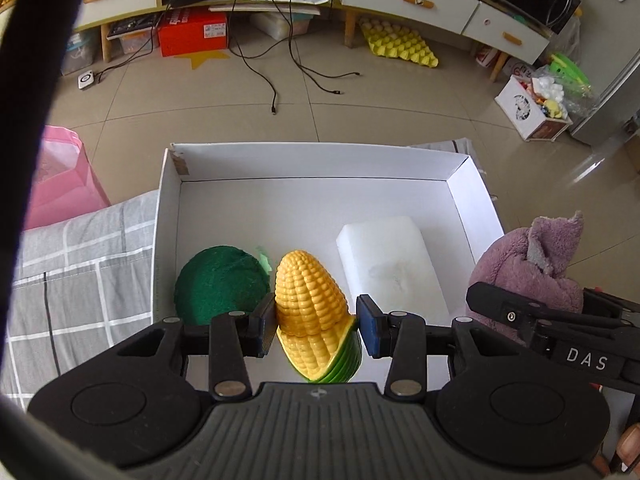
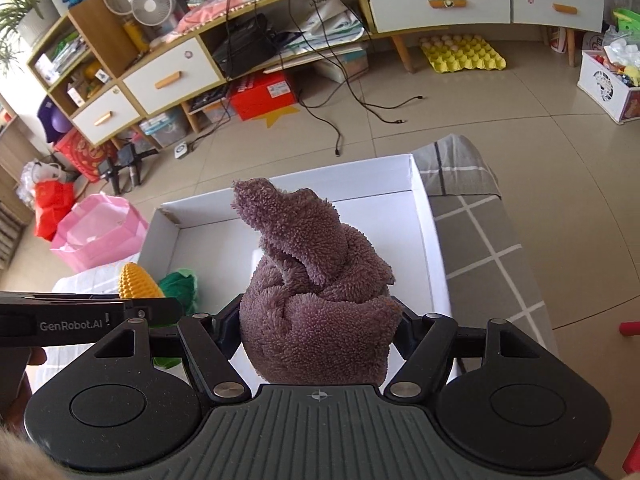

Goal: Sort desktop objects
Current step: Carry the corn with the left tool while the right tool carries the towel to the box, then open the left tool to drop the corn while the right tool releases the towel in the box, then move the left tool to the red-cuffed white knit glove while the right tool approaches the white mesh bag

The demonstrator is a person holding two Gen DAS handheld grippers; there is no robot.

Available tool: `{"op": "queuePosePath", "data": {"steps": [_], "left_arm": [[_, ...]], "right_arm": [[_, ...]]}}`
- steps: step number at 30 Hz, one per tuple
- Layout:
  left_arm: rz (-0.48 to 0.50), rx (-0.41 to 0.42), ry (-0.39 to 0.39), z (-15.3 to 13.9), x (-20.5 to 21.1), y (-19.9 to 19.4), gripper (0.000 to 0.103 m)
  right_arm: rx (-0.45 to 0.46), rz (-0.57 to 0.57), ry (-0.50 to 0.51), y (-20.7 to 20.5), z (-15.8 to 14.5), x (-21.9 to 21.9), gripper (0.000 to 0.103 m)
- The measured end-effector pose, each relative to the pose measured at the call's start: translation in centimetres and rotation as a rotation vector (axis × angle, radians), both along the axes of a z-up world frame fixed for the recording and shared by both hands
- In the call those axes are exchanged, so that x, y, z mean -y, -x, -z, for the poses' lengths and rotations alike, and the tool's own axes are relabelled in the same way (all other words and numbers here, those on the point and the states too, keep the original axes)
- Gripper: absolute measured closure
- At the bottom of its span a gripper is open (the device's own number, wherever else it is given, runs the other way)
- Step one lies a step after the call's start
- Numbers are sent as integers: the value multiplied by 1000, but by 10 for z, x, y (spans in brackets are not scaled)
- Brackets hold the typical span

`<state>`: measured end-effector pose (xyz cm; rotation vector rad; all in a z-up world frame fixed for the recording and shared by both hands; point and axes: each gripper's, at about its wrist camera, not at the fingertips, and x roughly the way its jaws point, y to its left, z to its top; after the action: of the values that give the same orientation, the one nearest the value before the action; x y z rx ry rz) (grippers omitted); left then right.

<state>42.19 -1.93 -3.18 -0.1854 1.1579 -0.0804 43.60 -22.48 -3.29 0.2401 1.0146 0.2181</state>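
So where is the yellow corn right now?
In the left wrist view the corn sits between the left gripper's pads, over the near edge of the white box, beside the green scrubber.

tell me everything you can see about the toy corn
The toy corn is a glossy, plastic-looking cob of moulded yellow kernels, tapering to a rounded tip, with a green husk wrapped round its base. It is clamped between the left gripper's pads near the base, tip pointing up and away from the camera, above the near end of the white box. Behind it in the box lie a green round piece and a white block; whether it touches either cannot be told.
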Motion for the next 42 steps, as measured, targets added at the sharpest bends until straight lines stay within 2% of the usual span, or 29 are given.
{"op": "queuePosePath", "data": {"steps": [7, 8, 9, 11, 12, 15, 19, 23, 25, 28, 31, 33, 38, 42], "left_arm": [[14, -46, -8, 21, 7, -2, 64], [12, -51, 2, 22, 6, -1, 64], [6, -51, 13, 21, 5, 1, 62], [-5, -47, 36, 18, 1, 3, 49], [-4, -42, 40, 15, -2, 4, 44], [8, -23, 21, 4, -4, 9, 45], [-1, 4, 34, -19, -14, 24, 45], [-9, 51, 39, -48, -31, 58, 42], [-33, 71, 50, -59, -46, 83, 35], [-82, 79, 45, -66, -70, 117, 34], [-145, 74, 24, -62, -93, 146, 33], [-200, 38, 33, -53, -108, 162, 32], [-298, -15, 109, -27, -135, 185, 32], [-333, -17, 123, -21, -144, 188, 32]], "right_arm": [[-19, 4, 117, -4, 26, 0, 25], [-19, 2, 122, -5, 27, -1, 21], [-17, -1, 126, -4, 28, -2, 17], [-10, -9, 120, -3, 26, -4, 15], [-3, -14, 120, -2, 24, -6, 15], [19, -26, 116, 0, 16, -8, 15], [47, -53, 112, 6, -1, -13, 15], [62, -105, 99, 18, -21, -23, 11], [64, -138, 100, 26, -32, -29, 8], [62, -175, 114, 42, -45, -39, 6], [56, -198, 119, 59, -54, -48, 4], [52, -207, 110, 71, -57, -54, 3], [44, -288, 108, 101, -53, -87, 2], [41, -347, 122, 116, -48, -116, 2]]}}
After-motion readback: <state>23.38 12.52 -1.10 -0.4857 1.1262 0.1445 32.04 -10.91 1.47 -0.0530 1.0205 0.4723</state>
